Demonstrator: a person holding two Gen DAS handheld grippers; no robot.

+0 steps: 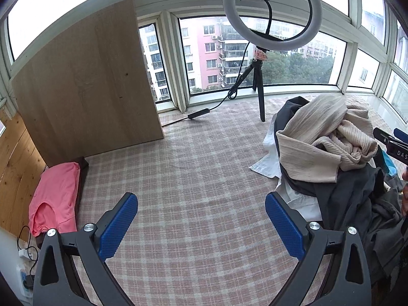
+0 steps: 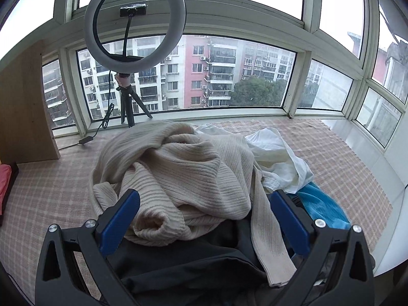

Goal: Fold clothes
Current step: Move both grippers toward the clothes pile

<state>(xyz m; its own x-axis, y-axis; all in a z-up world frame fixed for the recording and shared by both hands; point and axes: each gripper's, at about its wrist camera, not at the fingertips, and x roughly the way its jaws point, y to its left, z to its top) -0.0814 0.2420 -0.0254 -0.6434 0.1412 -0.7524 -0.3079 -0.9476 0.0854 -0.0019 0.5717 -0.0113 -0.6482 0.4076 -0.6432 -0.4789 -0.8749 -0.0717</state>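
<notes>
A heap of clothes lies on the checked cloth (image 1: 193,168). On top is a cream ribbed sweater (image 1: 323,137) (image 2: 183,173), over dark grey garments (image 1: 352,199) (image 2: 193,262), a white shirt (image 1: 267,163) (image 2: 278,155) and a blue piece (image 2: 321,204). My left gripper (image 1: 201,219) is open above bare cloth, left of the heap, holding nothing. My right gripper (image 2: 204,216) is open, its fingers straddling the sweater's lower folds; whether they touch is unclear. It also shows at the right edge of the left wrist view as the right gripper (image 1: 392,145).
A folded pink top (image 1: 56,193) lies at the left on something dark. A wooden board (image 1: 86,81) stands behind it. A ring light on a tripod (image 1: 270,12) (image 2: 135,25) with its cable stands by the windows. A power strip (image 1: 24,280) sits low left.
</notes>
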